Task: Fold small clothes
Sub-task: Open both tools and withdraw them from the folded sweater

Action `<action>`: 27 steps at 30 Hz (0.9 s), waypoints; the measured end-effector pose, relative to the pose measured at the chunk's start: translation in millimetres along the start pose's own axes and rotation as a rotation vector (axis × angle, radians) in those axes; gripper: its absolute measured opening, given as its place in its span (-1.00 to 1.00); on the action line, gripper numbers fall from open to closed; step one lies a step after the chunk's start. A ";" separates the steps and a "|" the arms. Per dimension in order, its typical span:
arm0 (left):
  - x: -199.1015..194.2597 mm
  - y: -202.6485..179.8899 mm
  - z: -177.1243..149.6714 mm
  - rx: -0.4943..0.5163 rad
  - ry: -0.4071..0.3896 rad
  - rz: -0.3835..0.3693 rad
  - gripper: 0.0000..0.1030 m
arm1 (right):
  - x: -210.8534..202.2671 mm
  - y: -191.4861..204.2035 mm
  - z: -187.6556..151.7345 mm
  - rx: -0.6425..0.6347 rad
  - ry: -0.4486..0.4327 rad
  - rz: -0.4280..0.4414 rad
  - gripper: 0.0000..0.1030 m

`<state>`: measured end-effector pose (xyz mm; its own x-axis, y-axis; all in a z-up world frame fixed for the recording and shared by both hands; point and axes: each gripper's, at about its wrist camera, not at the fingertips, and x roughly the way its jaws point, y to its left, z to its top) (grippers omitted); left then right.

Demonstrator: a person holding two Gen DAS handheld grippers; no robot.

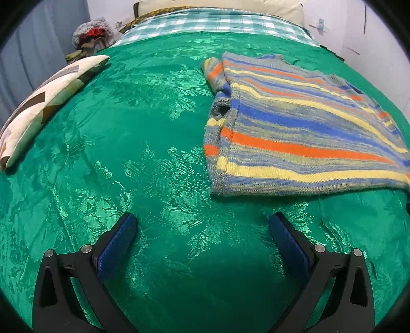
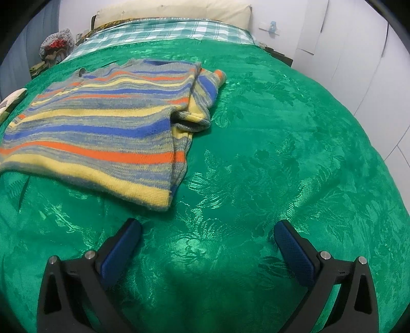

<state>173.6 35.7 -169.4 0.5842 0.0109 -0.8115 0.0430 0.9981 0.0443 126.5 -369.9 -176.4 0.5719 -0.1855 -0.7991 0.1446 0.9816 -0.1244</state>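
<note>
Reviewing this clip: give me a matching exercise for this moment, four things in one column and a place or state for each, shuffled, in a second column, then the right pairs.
Things
1. striped sweater
2. patterned cushion
3. left gripper
4. checked sheet

Places or states
A. open, holding nothing, above bare bedspread
B. at the far end of the bed, below the cream pillow
C. lying flat on the bedspread with both sleeves folded in
D. at the left edge of the bed

Pairs: 1-C, 2-D, 3-A, 4-B

No readable text anywhere (labels, brands, numbers)
</note>
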 end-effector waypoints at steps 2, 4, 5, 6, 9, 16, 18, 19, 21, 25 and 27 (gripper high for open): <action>0.1 0.3 0.1 -0.001 0.000 -0.003 0.99 | 0.8 0.2 0.4 -0.001 0.001 0.000 1.00; 0.4 -0.2 0.4 0.000 0.000 -0.002 0.99 | 1.0 0.1 0.5 -0.001 0.001 0.000 1.00; 0.4 -0.5 0.3 0.001 -0.001 -0.001 0.99 | 1.0 0.1 0.5 -0.001 0.001 0.000 1.00; 0.5 -0.8 0.3 0.002 -0.002 0.000 0.99 | 1.0 0.1 0.5 -0.001 0.001 0.000 1.00; 1.0 -1.0 0.0 0.003 -0.002 -0.003 0.99 | 1.2 0.5 0.6 -0.002 0.002 -0.002 1.00; 0.4 -2.1 -1.5 0.004 -0.009 0.001 0.99 | 1.8 0.7 0.7 -0.003 0.002 -0.002 1.00; 0.6 -2.1 -1.5 0.002 -0.008 -0.001 0.99 | 2.0 1.0 0.6 -0.003 0.002 -0.003 1.00; 0.6 -2.1 -1.3 0.002 -0.007 -0.002 0.99 | 1.8 0.8 0.6 -0.003 0.002 -0.002 1.00; 0.6 -2.1 -1.3 0.002 -0.007 -0.002 0.99 | 1.9 0.7 0.7 -0.003 0.002 -0.002 1.00; 0.7 -2.7 -1.0 0.004 -0.004 0.002 0.99 | 1.9 0.8 1.0 -0.004 0.003 -0.002 1.00; 1.2 -2.8 -0.7 0.007 -0.001 0.001 0.99 | 1.8 1.1 1.1 -0.004 0.004 -0.003 1.00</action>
<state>173.6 33.0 -170.8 0.5848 0.0114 -0.8111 0.0479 0.9977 0.0485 128.6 -369.2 -177.3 0.5684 -0.1883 -0.8009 0.1434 0.9812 -0.1290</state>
